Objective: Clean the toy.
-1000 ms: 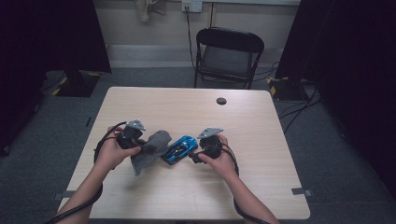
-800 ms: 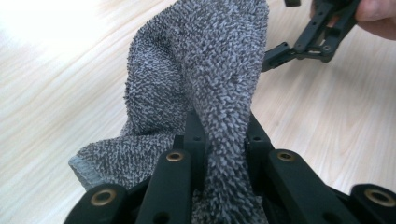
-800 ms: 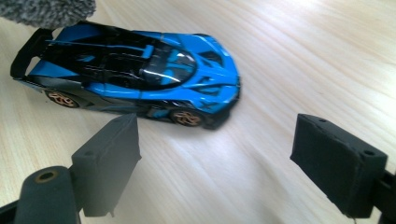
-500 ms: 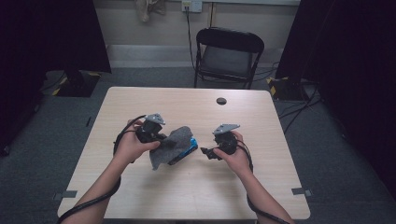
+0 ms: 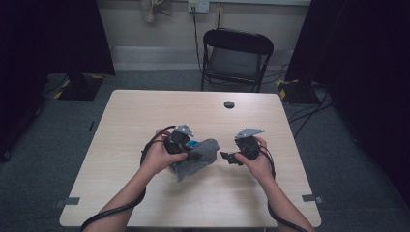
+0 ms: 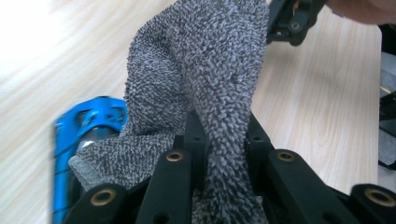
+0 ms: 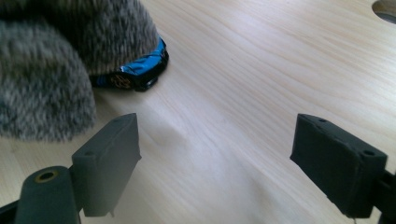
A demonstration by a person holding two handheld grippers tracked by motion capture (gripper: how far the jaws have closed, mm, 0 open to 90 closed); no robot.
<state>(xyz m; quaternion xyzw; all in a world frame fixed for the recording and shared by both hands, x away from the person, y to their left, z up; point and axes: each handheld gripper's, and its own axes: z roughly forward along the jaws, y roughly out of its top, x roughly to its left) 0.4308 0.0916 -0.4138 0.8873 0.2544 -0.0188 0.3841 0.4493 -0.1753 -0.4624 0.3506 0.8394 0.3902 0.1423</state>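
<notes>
Pinching a fold of grey cloth (image 6: 205, 79), the left gripper (image 5: 183, 145) has its jaws drawn tight together, with the knobbly fabric squeezed between them and spilling up and over in the left gripper view. From above, the cloth (image 5: 198, 157) hangs from that gripper and drapes onto the desk (image 5: 145, 116) near its middle, a little toward the near edge. A blue object (image 6: 86, 140) lies under the cloth, partly covered; its open blue frame shows beside the jaws, and in the high view a small patch of it (image 5: 193, 144) peeks out just beside the left gripper. What it is exactly cannot be told, and nothing on the desk can be made out as a container.

The right gripper (image 5: 231, 157) sits just to the right of the cloth, apart from it, with its jaws standing wide and nothing between them but bare wood (image 7: 219, 140). In the right gripper view the cloth (image 7: 56, 56) and a blue edge (image 7: 140, 70) lie ahead of its left jaw.

The desk is pale wood with a round dark hole (image 5: 229, 104) near its far edge. Beyond it stands a black folding chair (image 5: 237, 58) on grey carpet, with dark curtains (image 5: 48, 34) to either side and a cable running down the wall.
</notes>
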